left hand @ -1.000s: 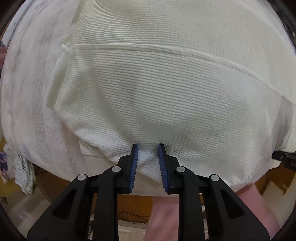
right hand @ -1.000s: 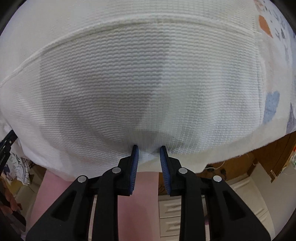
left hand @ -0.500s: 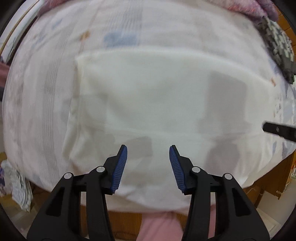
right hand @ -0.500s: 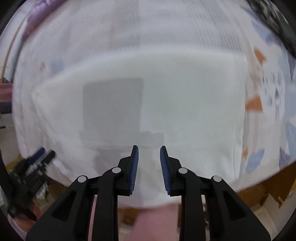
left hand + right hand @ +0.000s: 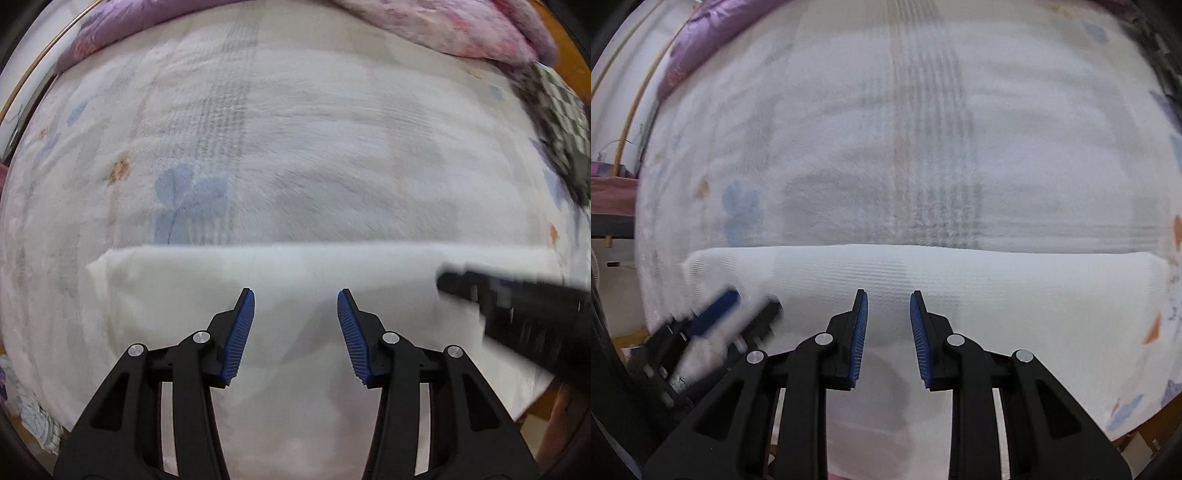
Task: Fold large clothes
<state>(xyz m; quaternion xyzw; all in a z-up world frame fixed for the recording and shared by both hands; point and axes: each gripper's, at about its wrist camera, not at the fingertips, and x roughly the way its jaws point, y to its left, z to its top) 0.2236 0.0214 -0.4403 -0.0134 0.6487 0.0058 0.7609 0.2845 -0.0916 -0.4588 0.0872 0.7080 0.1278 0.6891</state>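
While both grippers hung above the bed, this was how things stood
Garment: a folded white ribbed garment (image 5: 303, 280) lay flat on the pale patterned bedspread (image 5: 295, 147), directly under and ahead of both pairs of fingers
Left gripper (image 5: 295, 325): jaws wide apart, nothing between them; they had just been opening
Right gripper (image 5: 888, 325): jaws narrowly parted, holding nothing, the cloth lying below them
Step in hand: judged to be letting go after a fold and drawing clear
Doing it well: probably lift straight off so no pad drags the top layer, then check that the far edge runs even before taking new corners
Hard to make out: motion blur smeared both views; the garment's near edge was cut off behind the fingers, and its type could not be told
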